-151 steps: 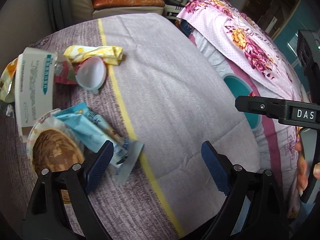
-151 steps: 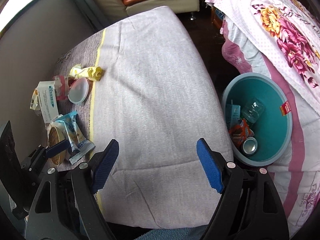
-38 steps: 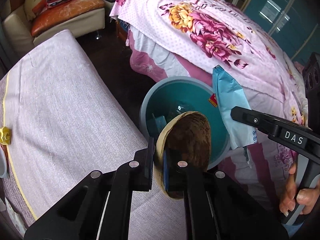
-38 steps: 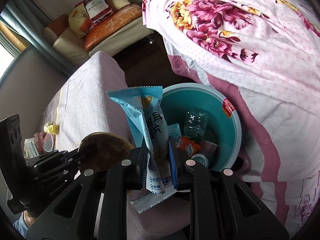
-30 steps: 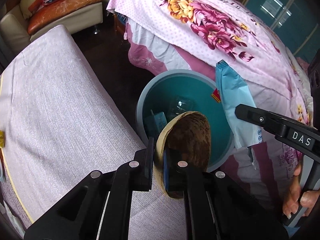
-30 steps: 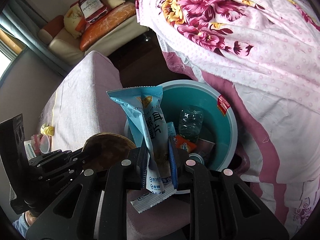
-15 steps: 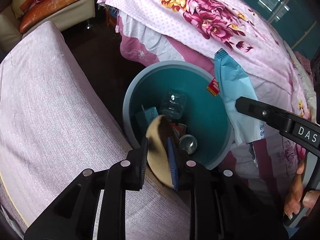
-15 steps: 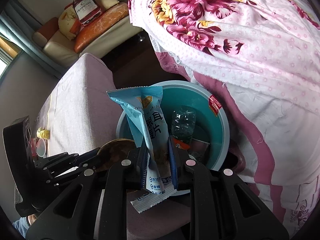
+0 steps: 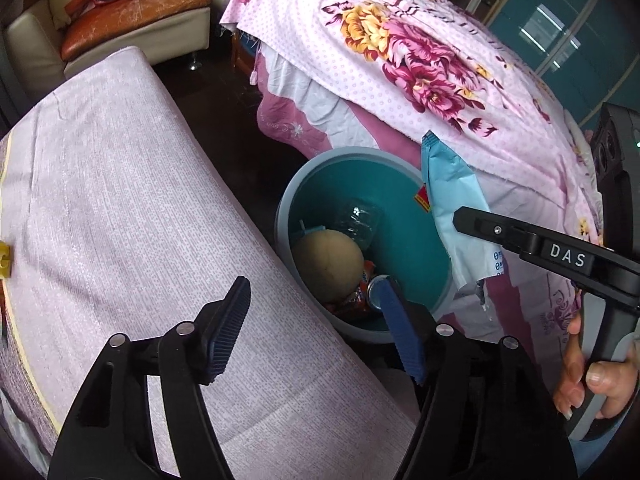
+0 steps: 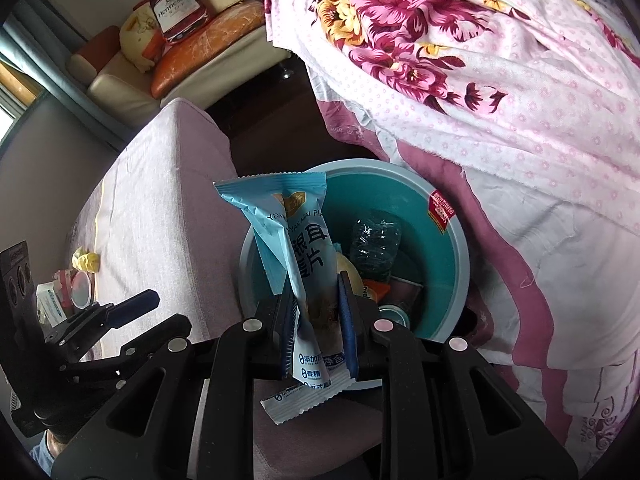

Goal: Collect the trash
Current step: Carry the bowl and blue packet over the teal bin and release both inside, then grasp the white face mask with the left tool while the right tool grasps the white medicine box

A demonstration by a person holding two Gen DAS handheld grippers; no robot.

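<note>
A teal bin [image 9: 286,216] stands on the floor between the table and the bed. A brown paper bowl [image 9: 326,264] lies upside down inside it, on other trash. My left gripper [image 9: 312,286] hangs over the bin's near rim; its jaws are opening and nothing is between them. My right gripper [image 10: 316,304] is over the bin [image 10: 460,248] with a light blue snack wrapper [image 10: 308,248] upright between its pads. Its jaws are opening slightly, and the pads still press the wrapper [image 9: 452,196].
A lilac-clothed table [image 9: 120,200] fills the left side. A floral bedspread [image 9: 400,40] hangs at the right, close to the bin. A crushed bottle [image 9: 358,220] and a can [image 9: 376,286] lie in the bin. More trash [image 10: 76,284] sits on the table's far end.
My left gripper has opened and let go of the bowl, which dropped into the bin and turned upside down. The right gripper keeps the wrapper above the bin.
</note>
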